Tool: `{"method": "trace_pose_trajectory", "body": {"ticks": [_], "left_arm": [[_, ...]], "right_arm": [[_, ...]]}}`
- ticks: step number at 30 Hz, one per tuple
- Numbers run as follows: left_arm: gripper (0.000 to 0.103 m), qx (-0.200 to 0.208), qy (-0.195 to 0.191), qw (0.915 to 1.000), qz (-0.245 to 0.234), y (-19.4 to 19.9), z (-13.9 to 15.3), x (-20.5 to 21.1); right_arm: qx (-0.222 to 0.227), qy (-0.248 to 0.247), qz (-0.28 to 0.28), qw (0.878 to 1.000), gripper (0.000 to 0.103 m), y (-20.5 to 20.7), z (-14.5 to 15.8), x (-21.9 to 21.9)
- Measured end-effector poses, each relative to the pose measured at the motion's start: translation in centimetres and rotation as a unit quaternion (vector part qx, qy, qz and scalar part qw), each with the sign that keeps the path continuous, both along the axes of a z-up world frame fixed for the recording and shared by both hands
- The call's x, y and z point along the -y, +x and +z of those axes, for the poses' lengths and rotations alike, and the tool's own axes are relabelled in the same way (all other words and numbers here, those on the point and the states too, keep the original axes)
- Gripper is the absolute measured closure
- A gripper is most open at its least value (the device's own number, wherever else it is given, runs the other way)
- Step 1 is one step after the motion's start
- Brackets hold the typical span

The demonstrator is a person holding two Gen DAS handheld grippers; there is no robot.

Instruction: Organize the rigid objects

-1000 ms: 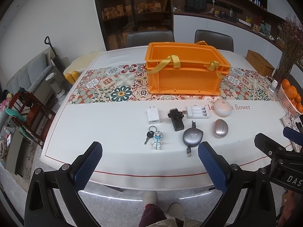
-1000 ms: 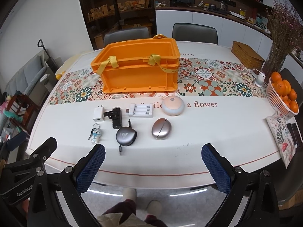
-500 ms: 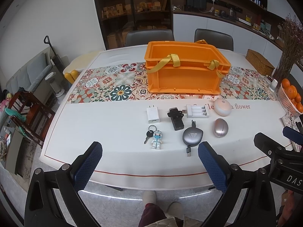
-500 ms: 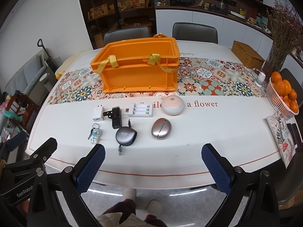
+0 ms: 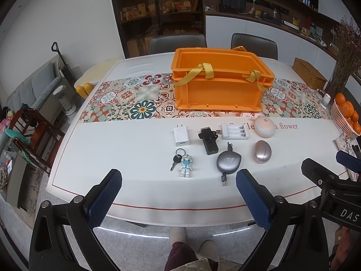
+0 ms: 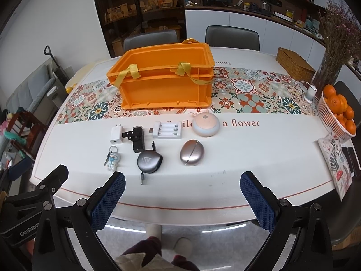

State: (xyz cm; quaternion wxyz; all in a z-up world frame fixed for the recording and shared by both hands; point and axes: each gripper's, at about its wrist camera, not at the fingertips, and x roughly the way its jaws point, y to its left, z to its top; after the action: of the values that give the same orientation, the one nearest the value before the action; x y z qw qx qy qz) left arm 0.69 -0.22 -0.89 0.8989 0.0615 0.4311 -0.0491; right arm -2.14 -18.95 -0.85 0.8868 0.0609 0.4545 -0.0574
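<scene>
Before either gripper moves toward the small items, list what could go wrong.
1. The grey cable reel trails a loose plug toward the table edge; lifting it may snag or drag the plug.
2. The black adapter lies close beside the white charger, so open fingers could nudge its neighbour.
3. The egg-shaped case is smooth and rounded, so it might slip before reaching the orange crate.

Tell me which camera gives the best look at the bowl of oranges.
The right wrist view: the bowl of oranges sits whole at the table's right edge, with its rim and the piled fruit in plain sight. In the left wrist view the bowl of oranges is pressed against the dark edge of the picture, smaller and partly cut off.
</scene>
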Motion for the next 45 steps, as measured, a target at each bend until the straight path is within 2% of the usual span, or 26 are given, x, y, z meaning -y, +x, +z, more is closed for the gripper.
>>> {"method": "trace_pose_trajectory", "body": {"ticks": [11, 19, 37, 45], "left_arm": [[0.0, -0.011, -0.011, 0.9999, -0.007, 0.6, -0.8, 0.6], [0.0, 0.0, -0.008, 0.9998, -0.016, 1.3, -2.0, 2.0], [0.0, 0.009, -0.005, 0.9992, -0.037, 4.0, -7.4, 5.1], [0.0, -0.002, 0.003, 0.9995, -0.03, 5.3, -10.2, 5.8]], "right_arm": [[-0.015, 0.009, 0.002, 1.0, 0.001, 0.3, -1.2, 0.6], [-0.01, 0.015, 0.009, 1.0, 0.001, 1.4, -2.2, 1.6], [-0.011, 0.031, 0.021, 0.999, 0.003, 5.6, -8.2, 4.1], [-0.017, 0.033, 0.028, 0.999, 0.011, 7.7, -11.5, 4.0]]}}
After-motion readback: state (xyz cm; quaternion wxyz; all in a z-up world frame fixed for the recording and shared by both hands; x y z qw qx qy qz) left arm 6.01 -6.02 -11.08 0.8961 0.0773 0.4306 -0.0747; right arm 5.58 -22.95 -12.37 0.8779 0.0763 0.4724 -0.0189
